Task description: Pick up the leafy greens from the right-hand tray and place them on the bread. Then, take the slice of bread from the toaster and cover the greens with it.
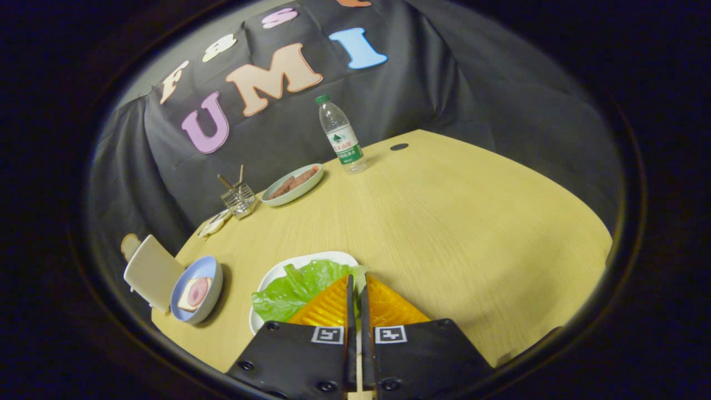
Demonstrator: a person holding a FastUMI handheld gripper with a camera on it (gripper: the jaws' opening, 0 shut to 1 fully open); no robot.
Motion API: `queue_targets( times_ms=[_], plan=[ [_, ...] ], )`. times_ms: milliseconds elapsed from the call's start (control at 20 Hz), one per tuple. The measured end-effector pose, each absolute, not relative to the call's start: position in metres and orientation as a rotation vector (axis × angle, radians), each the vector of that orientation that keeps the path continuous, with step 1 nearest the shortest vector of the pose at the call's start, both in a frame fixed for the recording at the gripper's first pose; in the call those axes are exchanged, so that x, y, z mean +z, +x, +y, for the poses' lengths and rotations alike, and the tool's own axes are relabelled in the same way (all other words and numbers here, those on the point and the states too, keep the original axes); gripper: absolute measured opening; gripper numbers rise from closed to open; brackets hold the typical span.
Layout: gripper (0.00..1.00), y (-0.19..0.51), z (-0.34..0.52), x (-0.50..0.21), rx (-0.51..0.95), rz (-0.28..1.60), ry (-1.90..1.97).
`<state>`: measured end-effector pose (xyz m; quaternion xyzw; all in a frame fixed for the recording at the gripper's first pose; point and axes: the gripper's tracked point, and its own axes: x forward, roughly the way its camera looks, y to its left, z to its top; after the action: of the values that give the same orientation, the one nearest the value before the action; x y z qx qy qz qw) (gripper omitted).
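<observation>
We see the claw (356,283) low over the wooden surface (444,222), its two fingers (328,308) drawn nearly together with only a thin slit between them; the tips sit at the near edge of the leafy greens (294,289), and we cannot tell whether they pinch a fold of leaf or merely rest above it. The greens lie on a white tray (311,261), spreading out to the left of the fingers and partly under them. Further left, near the edge of the surface, a blue bowl (214,278) holds a slice of bread with a pink slice of meat on it (194,293); just beside that bowl stands a pale toaster (151,272), with a slice of bread (130,244) showing behind it. Well beyond the fingers a pale green plate (294,191) carries brown sausages (294,182); near it stand a small wire rack (239,199) and, to the other side, a clear water bottle (341,136), upright; a small flat dish (214,224) lies just before the rack.
</observation>
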<state>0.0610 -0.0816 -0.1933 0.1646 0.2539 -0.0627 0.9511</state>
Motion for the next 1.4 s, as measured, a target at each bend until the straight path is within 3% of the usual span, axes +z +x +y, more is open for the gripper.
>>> queue_targets(
  times_ms=[700, 1400],
  plan=[
    [0.03, 0.055, -0.048, -0.126, -0.060, 0.347, 0.316],
    [0.03, 0.062, 0.134, -0.041, 0.215, 0.185, 0.385]
  ],
)
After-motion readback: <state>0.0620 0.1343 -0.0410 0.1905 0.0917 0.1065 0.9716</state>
